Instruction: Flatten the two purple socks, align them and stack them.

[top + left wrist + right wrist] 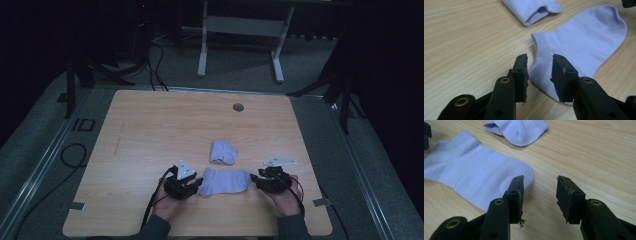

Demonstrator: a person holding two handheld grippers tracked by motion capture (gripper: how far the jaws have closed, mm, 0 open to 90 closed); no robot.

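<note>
We have a flat pale lilac knitted ankle sock (pixel 225 181) lying between our two grippers on the light wood-grain tabletop (pixel 150 135), and the work in hand looks like taking it at both ends. Our left gripper (pixel 539 75) has its jaws parted with the ribbed cuff edge lying just between and ahead of them; nothing is pinched yet. Our right gripper (pixel 539 196) is also parted and empty, with the sock's rounded toe just beside its left jaw and bare wood between the jaws.

To do this well, we judge the left gripper should ease forward a little so the cuff sits deep between the pads before closing, taking both layers of fabric. The right gripper needs to shift toward its own left so the toe comes between the jaws, not beside them. Closing low, near the wood, should catch the cloth rather than skate over it.

A second, folded pale lilac sock (pixel 222 151) lies beyond the flat one, apart from it, so we should keep any lift clear of it. From the high view, the near table edge sits close behind our hands, while open wood lies ahead and out to the left. A small grey metal bracket (pixel 280 161) lies just beyond the right gripper.
</note>
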